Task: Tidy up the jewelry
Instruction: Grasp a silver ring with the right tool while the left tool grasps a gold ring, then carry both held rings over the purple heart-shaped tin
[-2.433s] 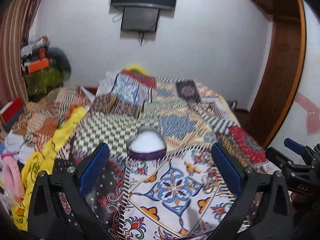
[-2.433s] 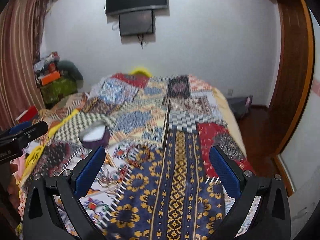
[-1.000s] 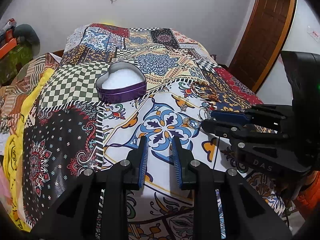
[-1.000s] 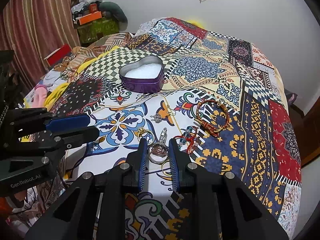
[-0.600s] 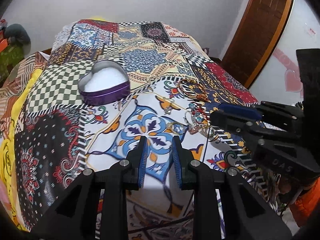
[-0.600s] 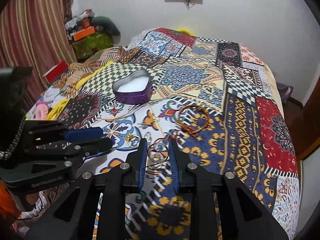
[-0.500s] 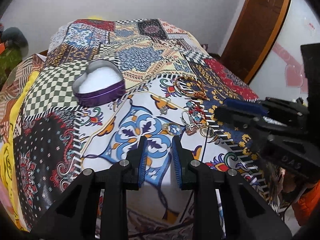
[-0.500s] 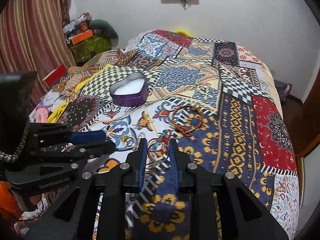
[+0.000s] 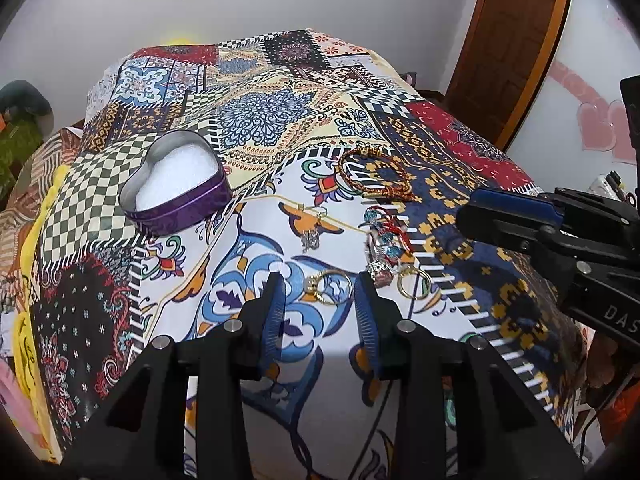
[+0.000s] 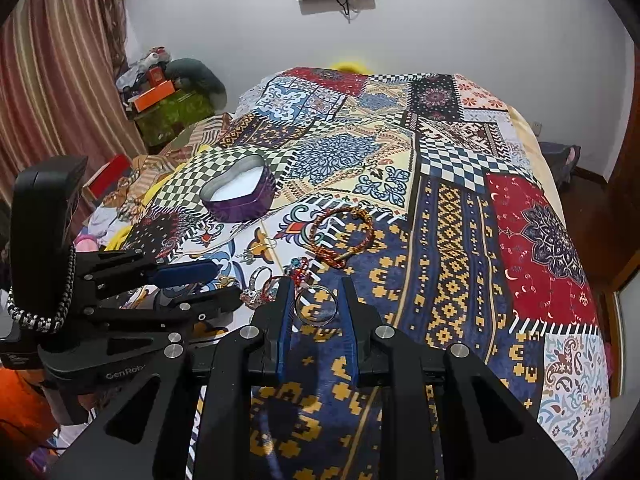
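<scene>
Jewelry lies loose on the patterned bedspread [image 9: 256, 120]: a gold ring [image 9: 328, 286], a jewelled ring [image 9: 380, 270], a beaded charm [image 9: 384, 232], a red bracelet [image 9: 376, 176] and a chain [image 9: 304, 216], all near the heart-shaped tin [image 9: 176, 184]. Left tool [image 9: 320, 304] has just been opening, jaws part open above the gold ring, not touching it. Right tool [image 10: 316, 308] is narrowly parted with a silver ring [image 10: 316, 306] between its jaws; a grip cannot be confirmed.

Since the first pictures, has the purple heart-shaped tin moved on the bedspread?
No. The purple heart-shaped tin still sits at the same corner of the green-checked patch.
</scene>
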A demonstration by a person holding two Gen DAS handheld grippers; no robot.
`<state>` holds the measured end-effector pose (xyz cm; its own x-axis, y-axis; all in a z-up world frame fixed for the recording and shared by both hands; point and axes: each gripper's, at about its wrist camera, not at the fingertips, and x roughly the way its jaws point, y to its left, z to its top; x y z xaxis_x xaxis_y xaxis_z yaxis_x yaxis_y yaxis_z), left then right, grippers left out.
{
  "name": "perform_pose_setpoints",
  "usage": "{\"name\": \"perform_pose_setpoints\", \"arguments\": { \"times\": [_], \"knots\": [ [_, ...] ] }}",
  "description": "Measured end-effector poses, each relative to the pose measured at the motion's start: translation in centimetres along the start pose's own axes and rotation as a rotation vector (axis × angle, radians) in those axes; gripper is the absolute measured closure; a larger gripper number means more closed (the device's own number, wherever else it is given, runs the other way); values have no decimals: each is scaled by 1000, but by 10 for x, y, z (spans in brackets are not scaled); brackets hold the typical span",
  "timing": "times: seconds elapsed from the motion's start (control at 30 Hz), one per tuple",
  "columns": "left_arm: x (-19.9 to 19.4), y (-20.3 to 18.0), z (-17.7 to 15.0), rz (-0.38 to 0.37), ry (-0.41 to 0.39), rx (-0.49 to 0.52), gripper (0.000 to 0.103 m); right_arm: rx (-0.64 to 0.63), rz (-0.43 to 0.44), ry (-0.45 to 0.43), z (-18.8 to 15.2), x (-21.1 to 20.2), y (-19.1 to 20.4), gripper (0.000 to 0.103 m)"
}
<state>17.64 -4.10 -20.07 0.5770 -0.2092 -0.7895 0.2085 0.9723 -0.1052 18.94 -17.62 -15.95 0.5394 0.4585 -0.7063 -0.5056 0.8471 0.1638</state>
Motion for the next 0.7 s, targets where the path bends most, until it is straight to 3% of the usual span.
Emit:
{"name": "perform_pose_setpoints", "arguments": {
  "times": [0.13,0.23,0.47,0.7],
  "knots": [
    [3,-2,1,5,-12,18,69,6,0,-2,-1,-1,-4,83],
    [3,-3,0,4,-19,19,78,1,-2,2,0,0,-4,83],
    [-3,-5,0,3,-29,8,78,-11,-5,-14,5,-6,0,83],
    [-27,3,5,12,-91,-19,78,-24,-6,-51,19,-16,10,83]
  ]
}}
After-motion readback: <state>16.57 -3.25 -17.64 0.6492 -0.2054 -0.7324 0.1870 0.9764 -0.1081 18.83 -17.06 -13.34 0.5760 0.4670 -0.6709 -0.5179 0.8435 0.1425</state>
